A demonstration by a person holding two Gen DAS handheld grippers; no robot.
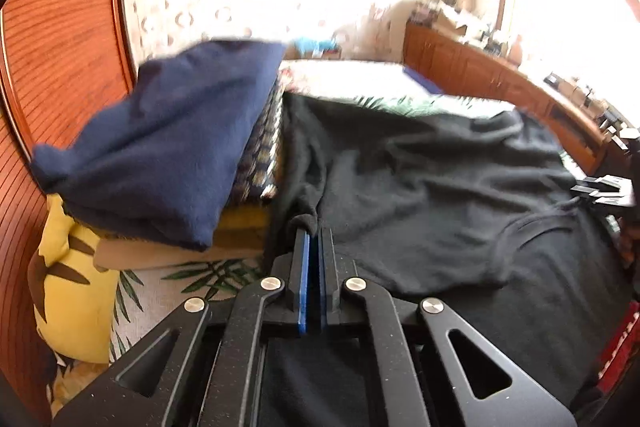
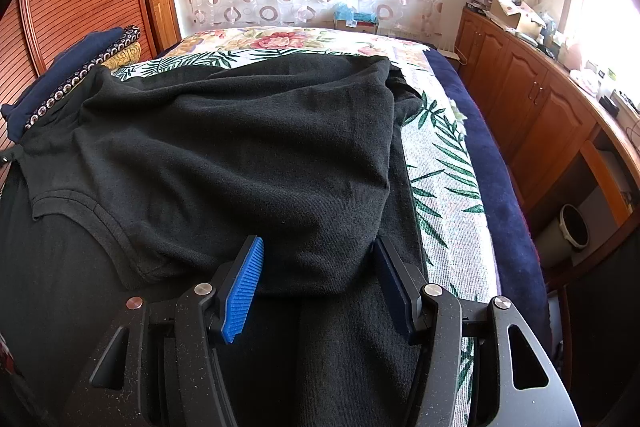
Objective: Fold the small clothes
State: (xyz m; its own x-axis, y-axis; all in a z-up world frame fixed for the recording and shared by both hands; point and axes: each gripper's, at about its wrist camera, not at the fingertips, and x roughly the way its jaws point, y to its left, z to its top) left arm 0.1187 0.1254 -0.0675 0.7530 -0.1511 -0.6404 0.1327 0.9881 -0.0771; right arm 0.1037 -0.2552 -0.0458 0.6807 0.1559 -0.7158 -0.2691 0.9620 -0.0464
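A black T-shirt (image 2: 224, 155) lies rumpled on the leaf-print bedspread (image 2: 448, 163), its neckline at the near left. In the left wrist view the same shirt (image 1: 420, 195) spreads to the right. My left gripper (image 1: 314, 229) is shut on a bunched fold of the shirt's edge. My right gripper (image 2: 318, 247) is open, its blue pads (image 2: 244, 287) wide apart over the shirt's near right part, holding nothing. The right gripper also shows at the far right edge of the left wrist view (image 1: 604, 189).
A stack of folded clothes (image 1: 160, 147) with a navy garment on top sits at the bed's left, by a yellow pillow (image 1: 68, 287) and a slatted wooden wardrobe (image 1: 52, 59). Wooden cabinets (image 2: 532, 99) line the right wall. A bin (image 2: 574, 227) stands beside the bed.
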